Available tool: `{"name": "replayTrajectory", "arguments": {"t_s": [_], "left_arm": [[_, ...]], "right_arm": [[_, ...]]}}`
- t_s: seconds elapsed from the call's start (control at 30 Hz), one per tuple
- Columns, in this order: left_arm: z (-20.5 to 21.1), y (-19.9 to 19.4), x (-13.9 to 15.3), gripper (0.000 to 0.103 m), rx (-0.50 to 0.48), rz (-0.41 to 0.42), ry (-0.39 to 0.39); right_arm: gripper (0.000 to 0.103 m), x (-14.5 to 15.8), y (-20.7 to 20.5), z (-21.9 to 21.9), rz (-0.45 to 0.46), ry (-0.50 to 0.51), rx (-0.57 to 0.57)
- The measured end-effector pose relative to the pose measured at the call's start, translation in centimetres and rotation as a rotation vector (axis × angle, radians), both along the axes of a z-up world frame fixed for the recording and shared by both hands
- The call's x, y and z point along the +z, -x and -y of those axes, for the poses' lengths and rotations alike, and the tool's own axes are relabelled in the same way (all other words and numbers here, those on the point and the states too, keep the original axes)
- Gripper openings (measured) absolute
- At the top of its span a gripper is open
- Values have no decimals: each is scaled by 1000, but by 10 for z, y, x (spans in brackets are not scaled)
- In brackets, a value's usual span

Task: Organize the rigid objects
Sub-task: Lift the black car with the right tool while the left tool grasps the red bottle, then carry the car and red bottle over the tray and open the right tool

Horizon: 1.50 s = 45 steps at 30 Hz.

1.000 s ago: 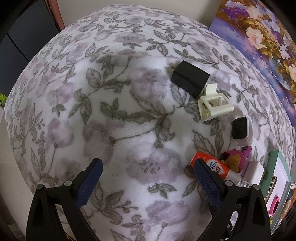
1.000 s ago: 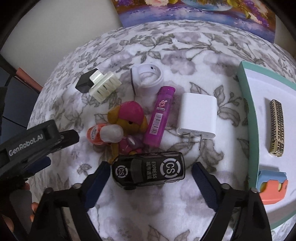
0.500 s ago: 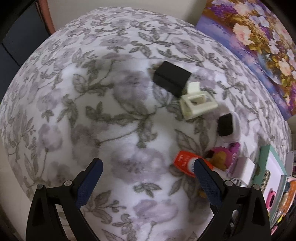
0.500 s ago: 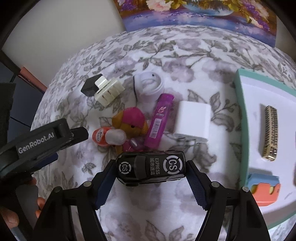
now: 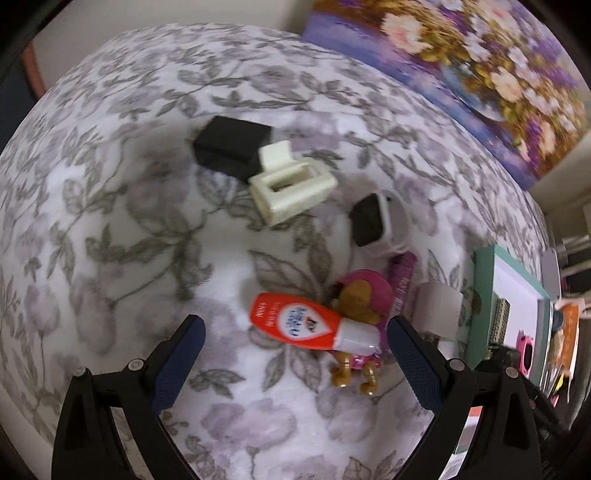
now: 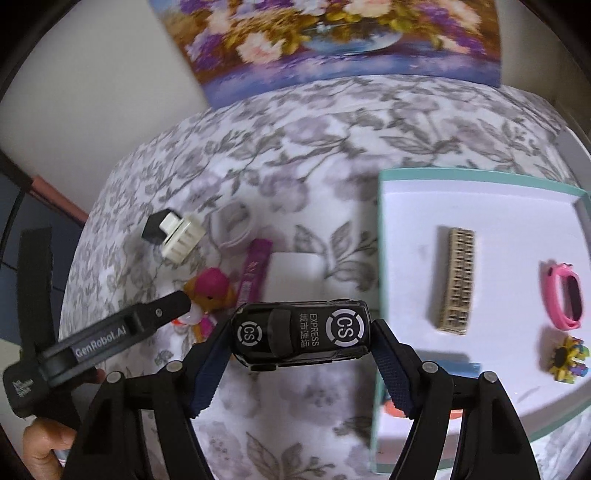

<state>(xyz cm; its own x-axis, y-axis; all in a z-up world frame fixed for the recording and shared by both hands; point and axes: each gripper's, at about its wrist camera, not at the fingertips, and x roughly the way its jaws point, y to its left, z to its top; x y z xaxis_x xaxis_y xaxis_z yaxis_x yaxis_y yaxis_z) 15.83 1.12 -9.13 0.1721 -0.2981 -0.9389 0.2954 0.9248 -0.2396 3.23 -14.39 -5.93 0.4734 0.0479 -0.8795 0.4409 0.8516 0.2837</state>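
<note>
My right gripper (image 6: 299,341) is shut on a black toy car (image 6: 300,338) marked "CS EXPRESS" and holds it lifted above the flowered cloth, just left of a teal-rimmed white tray (image 6: 380,236). My left gripper (image 5: 293,334) is open over an orange-red tube with a white cap (image 5: 306,326), which lies between its fingers. Beside the tube lie a pink-hatted toy dog (image 5: 364,299), a purple stick (image 5: 400,280) and a white charger (image 5: 437,306).
Farther back lie a black charger (image 5: 231,146), a cream hair claw (image 5: 290,186) and a white smartwatch (image 5: 373,219). The tray holds a gold building model (image 6: 456,280), a pink band (image 6: 563,295) and a sunflower piece (image 6: 567,358). A flower painting (image 6: 332,33) leans on the wall.
My right gripper closed on the toy car and lifted it toward the tray. My left gripper moved right, over the orange-red tube.
</note>
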Motion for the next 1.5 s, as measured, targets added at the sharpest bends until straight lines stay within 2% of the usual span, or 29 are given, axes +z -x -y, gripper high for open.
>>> {"name": "replayTrajectory", "arguments": {"t_s": [0.2, 0.5, 0.7, 0.8, 0.93, 1.03, 1.23, 1.4, 1.5], "left_arm": [[9, 4, -4, 99, -55, 29, -27], [13, 3, -14, 97, -58, 20, -11], [13, 4, -16, 87, -69, 28, -14], [15, 5, -16, 77, -75, 21, 9], [16, 5, -14, 77, -74, 23, 2], [12, 5, -7, 77, -66, 29, -13], [5, 9, 33, 77, -42, 124, 8], [24, 25, 63, 77, -62, 189, 17], [43, 39, 70, 77, -91, 206, 23]], "right_arm": [[77, 1, 9, 15, 8, -32, -49], [77, -2, 11, 17, -8, -36, -53], [77, -4, 11, 19, -17, -41, -63], [77, -4, 11, 19, -18, -42, -67], [77, -5, 12, 19, -23, -42, -70], [77, -5, 12, 22, -23, -48, -79], [77, 3, 17, 31, 0, -53, -104], [77, 14, 28, 55, 13, -8, -165], [77, 18, 42, 81, 6, 17, -237]]}}
